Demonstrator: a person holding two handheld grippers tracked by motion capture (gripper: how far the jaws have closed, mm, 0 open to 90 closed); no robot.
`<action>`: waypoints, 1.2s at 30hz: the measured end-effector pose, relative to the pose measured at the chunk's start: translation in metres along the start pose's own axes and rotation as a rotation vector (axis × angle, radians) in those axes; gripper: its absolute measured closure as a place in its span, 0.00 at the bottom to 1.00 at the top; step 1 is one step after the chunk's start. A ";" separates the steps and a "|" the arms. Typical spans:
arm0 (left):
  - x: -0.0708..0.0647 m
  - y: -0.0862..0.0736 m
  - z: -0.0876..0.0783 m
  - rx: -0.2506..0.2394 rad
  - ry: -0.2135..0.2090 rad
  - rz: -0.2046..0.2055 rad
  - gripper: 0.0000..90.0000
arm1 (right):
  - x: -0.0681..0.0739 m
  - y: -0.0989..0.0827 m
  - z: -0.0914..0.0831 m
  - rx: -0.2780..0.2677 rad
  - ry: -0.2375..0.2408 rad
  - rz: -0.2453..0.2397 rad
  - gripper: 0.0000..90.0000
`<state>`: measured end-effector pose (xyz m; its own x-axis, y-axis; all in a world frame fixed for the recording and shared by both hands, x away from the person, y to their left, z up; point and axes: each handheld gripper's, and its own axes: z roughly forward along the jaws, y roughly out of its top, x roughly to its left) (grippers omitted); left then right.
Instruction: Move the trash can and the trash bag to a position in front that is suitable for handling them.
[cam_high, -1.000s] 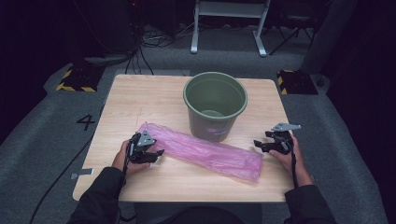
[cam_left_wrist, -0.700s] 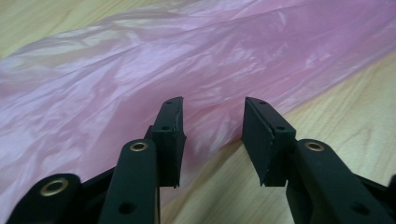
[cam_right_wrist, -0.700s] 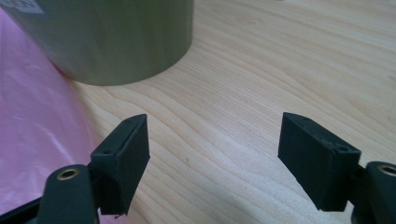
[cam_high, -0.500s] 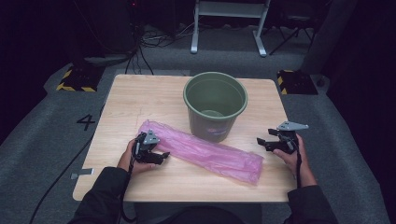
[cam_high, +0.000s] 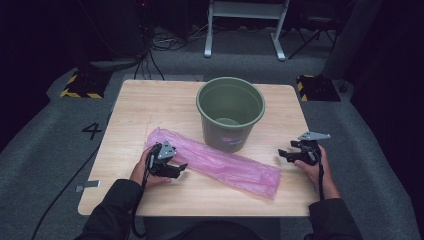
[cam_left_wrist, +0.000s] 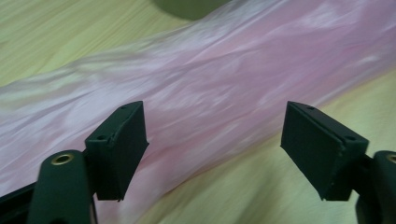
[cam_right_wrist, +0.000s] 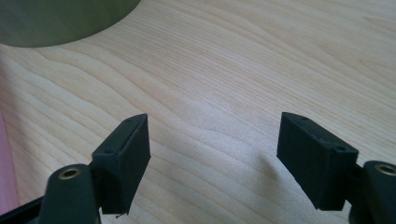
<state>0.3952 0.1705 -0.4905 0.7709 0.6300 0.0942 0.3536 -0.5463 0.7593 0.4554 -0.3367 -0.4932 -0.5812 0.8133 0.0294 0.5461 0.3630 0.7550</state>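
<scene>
A long pink plastic bag (cam_high: 225, 165) lies flat and slantwise across the wooden table (cam_high: 145, 107), in front of a green bucket (cam_high: 230, 107) that stands upright. My left gripper (cam_high: 180, 167) rests at the bag's left part, pointing right. Its jaws have just been opening and now stand wide apart. In the left gripper view the bag (cam_left_wrist: 210, 84) spreads beneath and beyond the left gripper (cam_left_wrist: 212, 144), not pinched. My right gripper (cam_high: 284, 154) is open over bare wood, a short way right of the bag's right end. The right gripper (cam_right_wrist: 212, 154) faces the bucket (cam_right_wrist: 56, 18).
The table's front edge runs just below both hands. On the grey floor are a painted number 4 (cam_high: 92, 131), yellow-and-black striped blocks (cam_high: 80, 86), loose cables and the white legs of a stand (cam_high: 245, 30) behind the table.
The left gripper has slid a little to the right along the bag and its jaws have spread. The right hand has barely shifted.
</scene>
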 end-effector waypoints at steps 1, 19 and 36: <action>-0.002 0.002 0.003 0.003 -0.017 0.002 0.23 | 0.000 0.000 0.001 0.001 0.000 0.002 0.29; -0.008 0.014 0.030 0.047 -0.101 -0.036 0.57 | 0.002 -0.003 0.007 0.020 0.019 0.007 0.30; -0.006 0.012 0.028 0.028 -0.010 0.022 0.98 | 0.002 -0.005 0.007 0.007 0.017 0.011 0.30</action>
<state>0.4100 0.1444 -0.4997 0.7838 0.6121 0.1047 0.3509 -0.5756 0.7386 0.4561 -0.3335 -0.5012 -0.5849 0.8097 0.0488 0.5570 0.3572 0.7497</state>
